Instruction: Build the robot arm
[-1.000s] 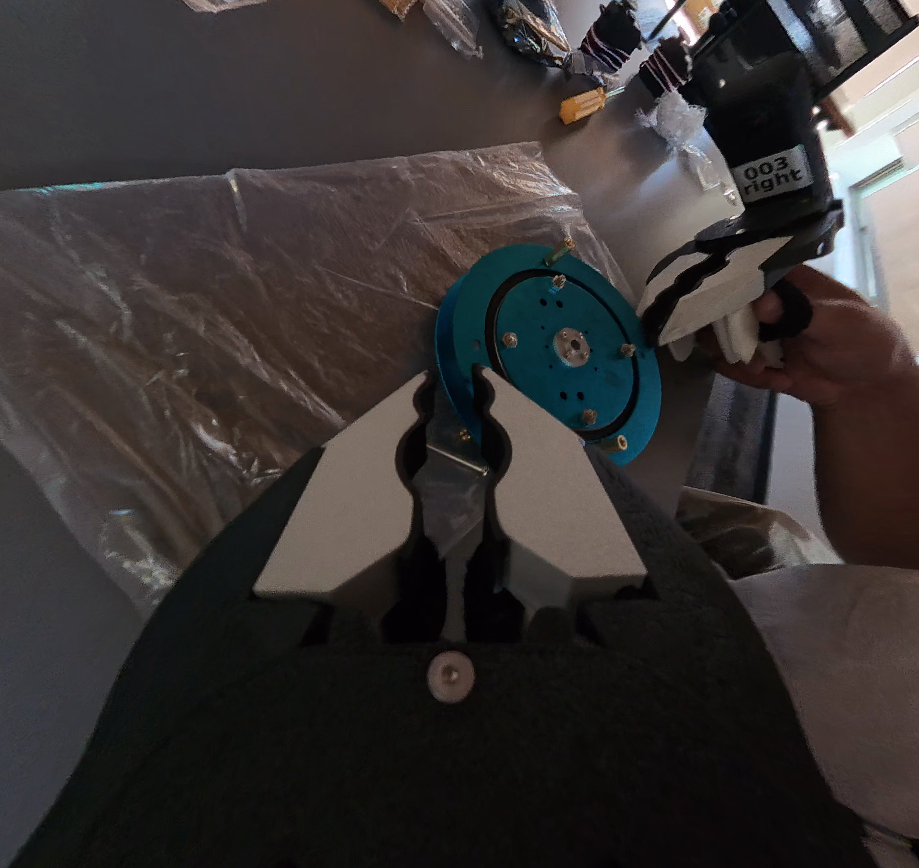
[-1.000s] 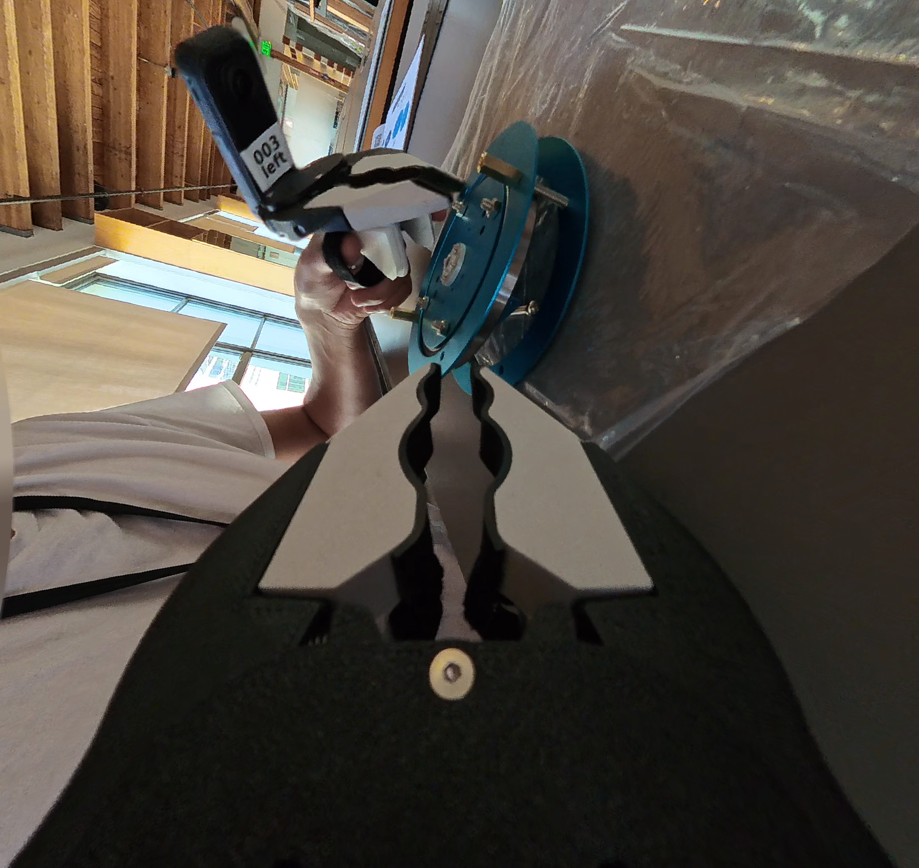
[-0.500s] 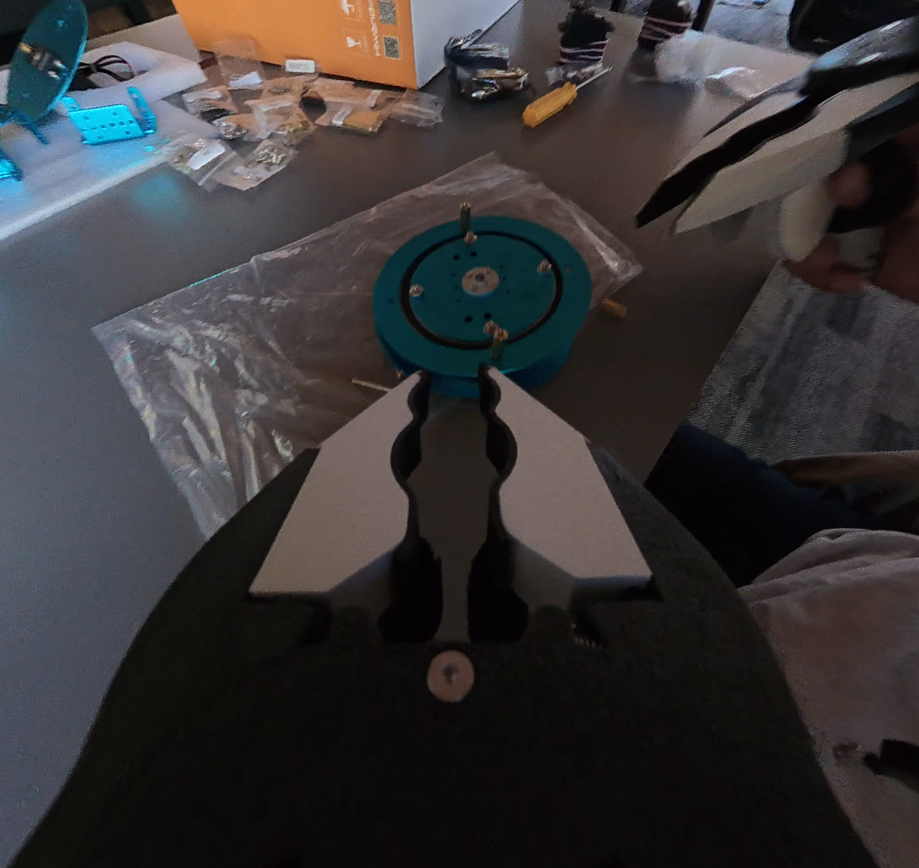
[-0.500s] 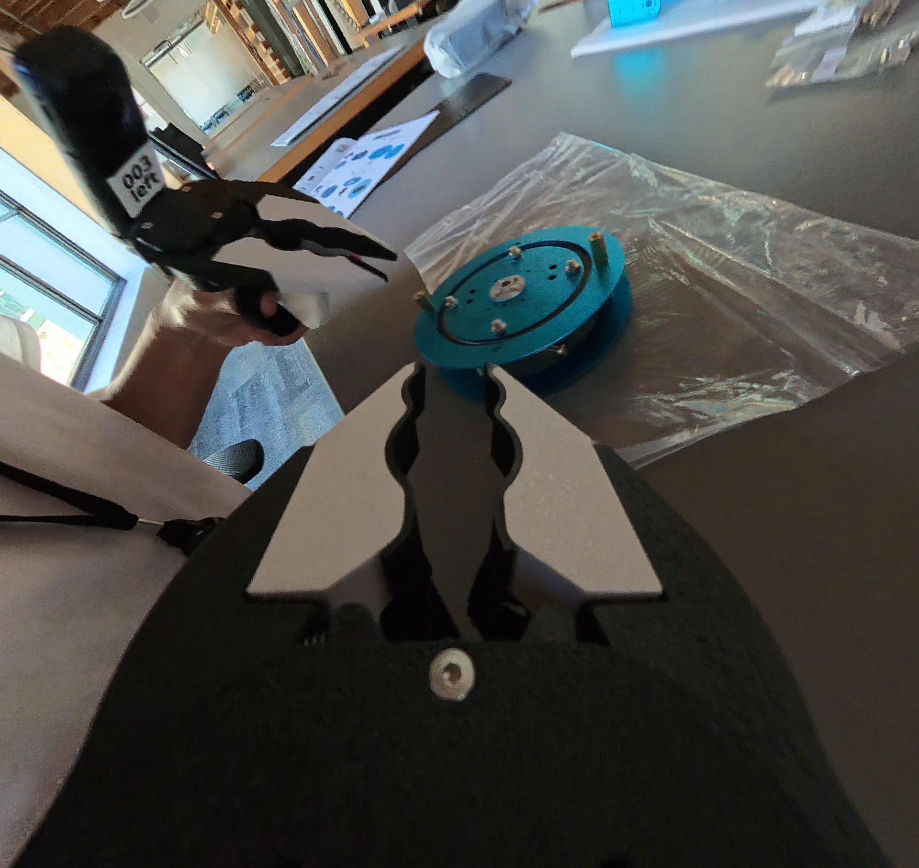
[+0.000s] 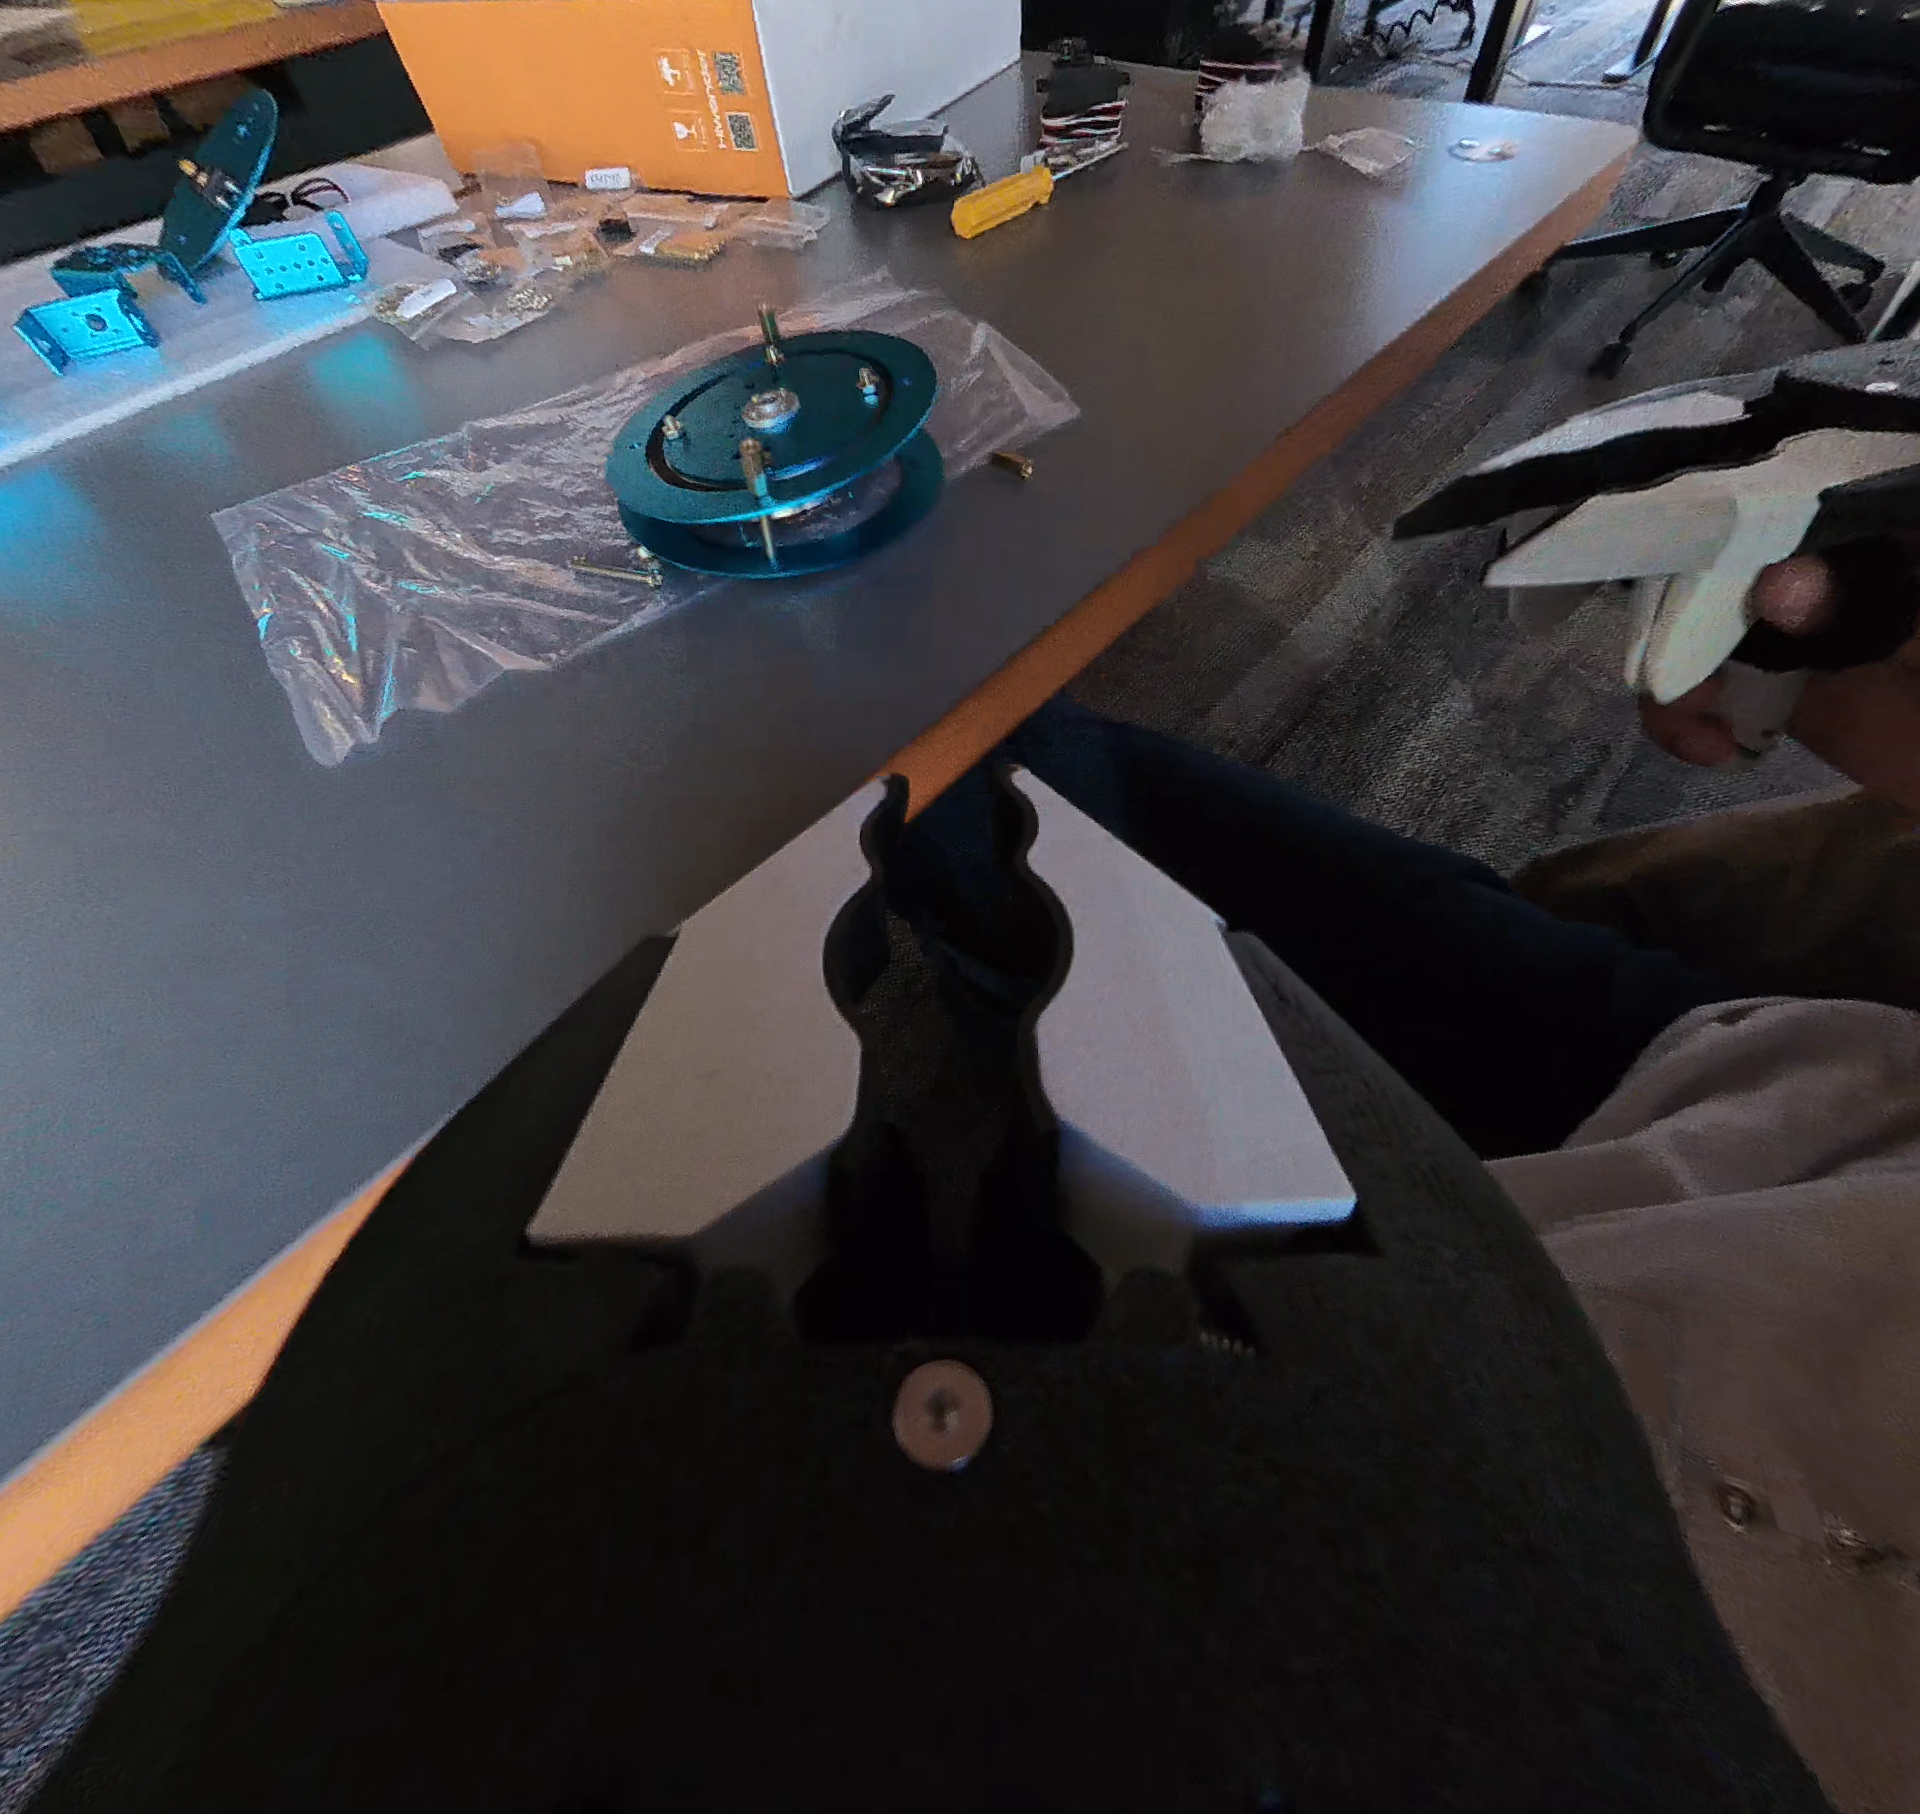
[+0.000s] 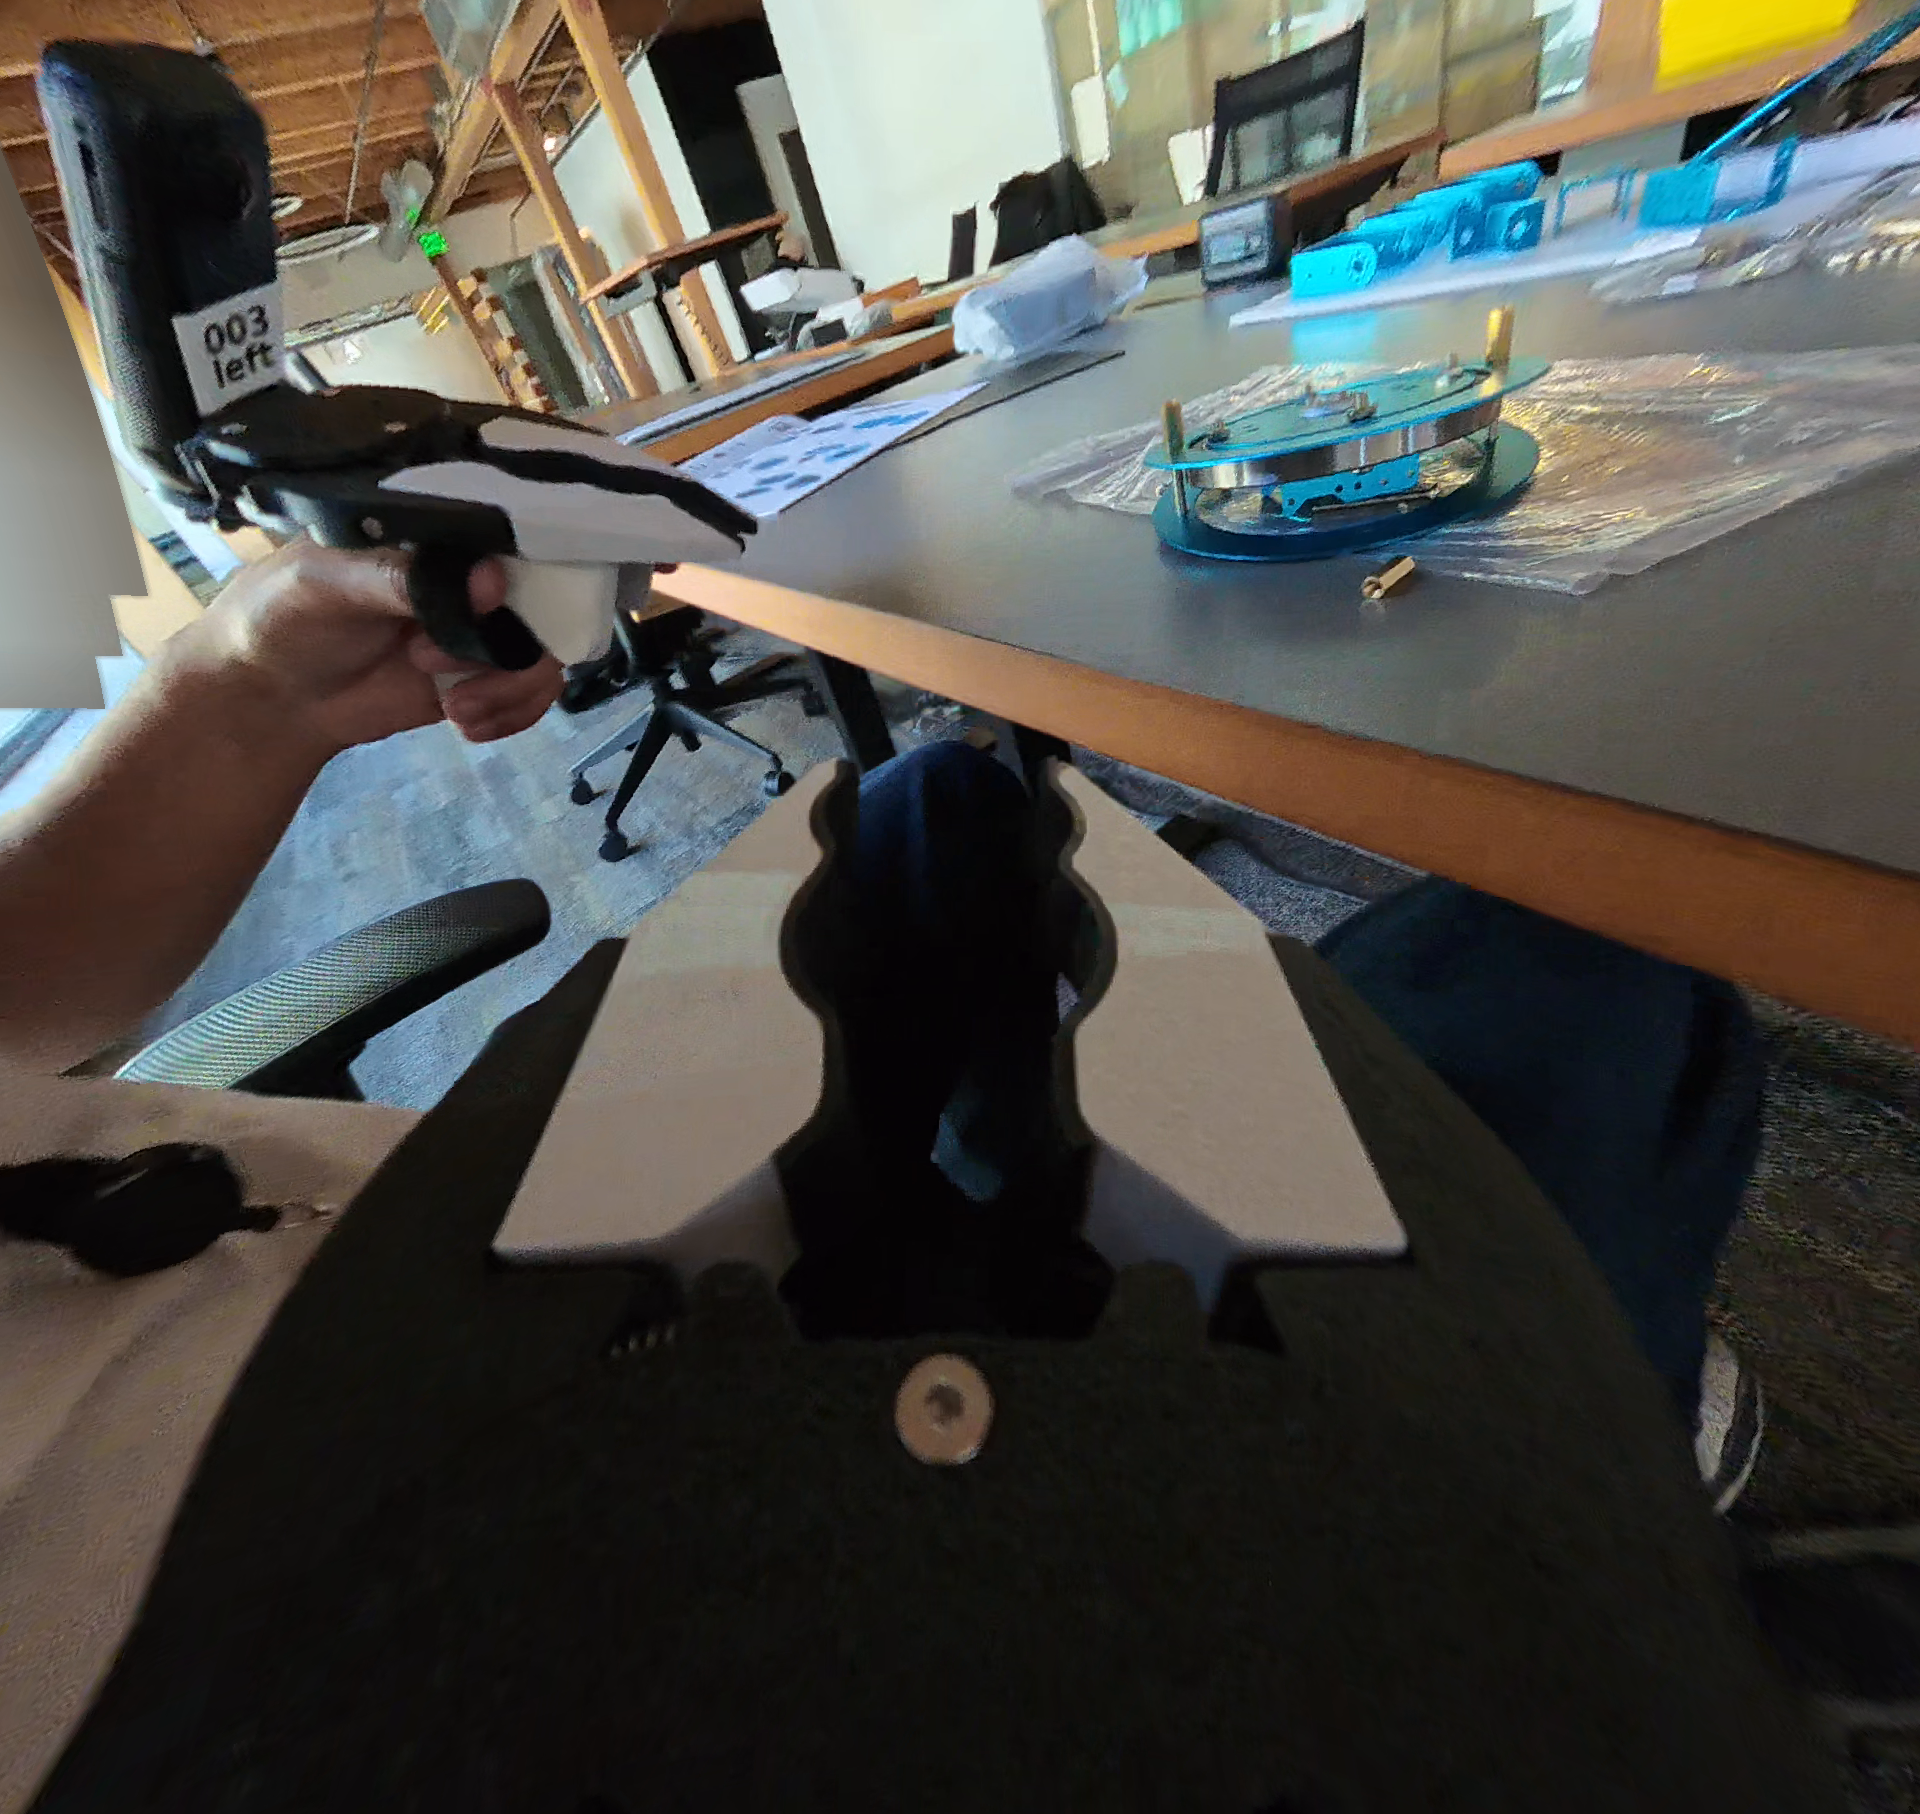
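Two empty grippers hung off the edge of a grey, wood-edged table [image 5: 312,933] where a blue two-disc metal assembly [image 5: 774,450] lay.

The assembly's round plates, stacked on brass standoffs, rested on a clear plastic sheet [image 5: 416,559], well apart from both tools. The left gripper [image 5: 951,793] and right gripper [image 6: 940,777] each showed a narrow gap between the jaws, gripping nothing. Only the left wrist view showed the orange and white cardboard box [image 5: 675,91], yellow-handled screwdriver [image 5: 1003,201] and loose brass screw [image 5: 618,572]; the right wrist view alone revealed the silver ring between the plates.
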Available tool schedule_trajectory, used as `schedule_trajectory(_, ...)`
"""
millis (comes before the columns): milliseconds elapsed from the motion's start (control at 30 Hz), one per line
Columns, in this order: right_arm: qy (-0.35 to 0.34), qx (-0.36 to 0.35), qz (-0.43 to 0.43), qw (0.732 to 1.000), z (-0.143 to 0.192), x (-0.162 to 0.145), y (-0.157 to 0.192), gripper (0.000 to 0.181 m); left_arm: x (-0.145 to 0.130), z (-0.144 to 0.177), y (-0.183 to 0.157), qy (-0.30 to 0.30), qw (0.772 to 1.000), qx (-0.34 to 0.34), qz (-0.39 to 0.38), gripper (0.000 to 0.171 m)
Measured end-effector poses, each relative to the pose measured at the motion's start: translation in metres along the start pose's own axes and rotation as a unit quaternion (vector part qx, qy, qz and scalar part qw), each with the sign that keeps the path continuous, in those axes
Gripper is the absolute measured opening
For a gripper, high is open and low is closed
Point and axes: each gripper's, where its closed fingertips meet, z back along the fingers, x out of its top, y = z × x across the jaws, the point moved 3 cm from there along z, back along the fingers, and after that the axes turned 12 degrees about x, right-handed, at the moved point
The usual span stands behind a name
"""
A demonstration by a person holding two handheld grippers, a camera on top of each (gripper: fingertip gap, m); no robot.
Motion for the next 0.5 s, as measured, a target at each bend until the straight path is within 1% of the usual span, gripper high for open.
schedule_trajectory(33, -0.004, -0.008, 0.006, 1.000, 0.004, -0.003, 0.005, 0.034, -0.004, 0.007, -0.005, -0.005, 1.000, 0.008, -0.006, 0.020)
schedule_trajectory(67, -0.006, -0.017, 0.012, 1.000, 0.009, -0.006, 0.008, 0.035, -0.007, 0.014, -0.011, -0.010, 1.000, 0.013, -0.009, 0.016)
schedule_trajectory(133, -0.015, -0.028, 0.014, 0.999, 0.014, -0.012, 0.014, 0.036, -0.014, 0.029, -0.025, -0.023, 1.000, 0.008, -0.002, 0.017)
schedule_trajectory(200, -0.027, -0.021, 0.003, 0.999, 0.014, -0.009, 0.021, 0.038, -0.022, 0.045, -0.039, -0.041, 0.999, -0.007, 0.013, 0.017)
schedule_trajectory(267, -0.032, -0.011, 0.018, 0.999, 0.011, -0.005, 0.031, 0.040, -0.033, 0.057, -0.048, -0.055, 0.998, -0.010, 0.017, 0.016)
schedule_trajectory(367, -0.009, -0.019, 0.061, 0.998, 0.010, -0.014, 0.041, 0.040, -0.050, 0.063, -0.046, -0.088, 0.996, 0.015, -0.014, 0.016)
schedule_trajectory(433, 0.014, -0.029, 0.061, 0.998, 0.010, -0.025, 0.046, 0.040, -0.061, 0.066, -0.040, -0.089, 0.994, 0.045, -0.043, 0.015)
schedule_trajectory(500, 0.017, -0.022, 0.041, 0.999, 0.010, -0.032, 0.057, 0.042, -0.065, 0.066, -0.034, -0.104, 0.991, 0.065, -0.057, 0.013)
